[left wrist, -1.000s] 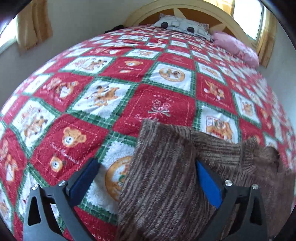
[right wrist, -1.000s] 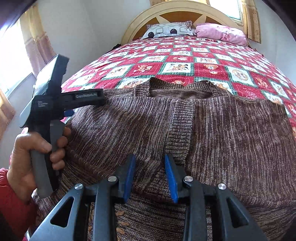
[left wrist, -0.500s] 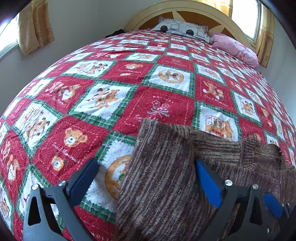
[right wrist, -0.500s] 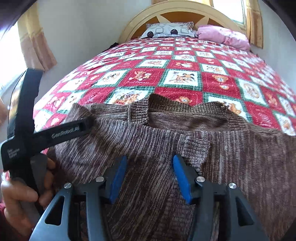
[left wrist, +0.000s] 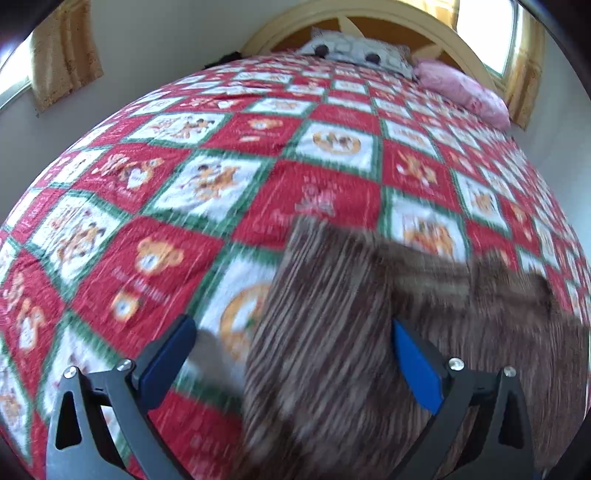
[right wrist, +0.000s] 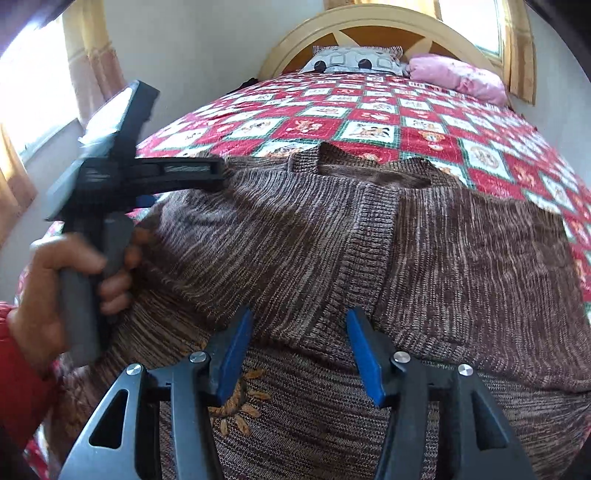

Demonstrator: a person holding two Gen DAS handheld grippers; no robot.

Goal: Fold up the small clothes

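A brown knitted cardigan [right wrist: 369, 240] lies spread on the bed, neck opening toward the headboard, with its lower part folded up over the body. It also shows in the left wrist view [left wrist: 351, 332], blurred. My right gripper [right wrist: 299, 350] is open and empty, hovering over the cardigan's middle button band. My left gripper [left wrist: 291, 354] is open wide and empty above the cardigan's left edge. The left gripper also shows in the right wrist view [right wrist: 218, 171], held by a hand over the left shoulder.
The bed has a red, white and green patchwork quilt [left wrist: 221, 177] with bear prints. A grey patterned pillow [right wrist: 354, 61] and a pink pillow [right wrist: 458, 75] lie against the yellow headboard [right wrist: 369, 33]. Curtained windows stand at both sides.
My right gripper has opened wider and drawn back toward the cardigan's fold. My left gripper is moving, its view blurred, and sits higher over the left shoulder.
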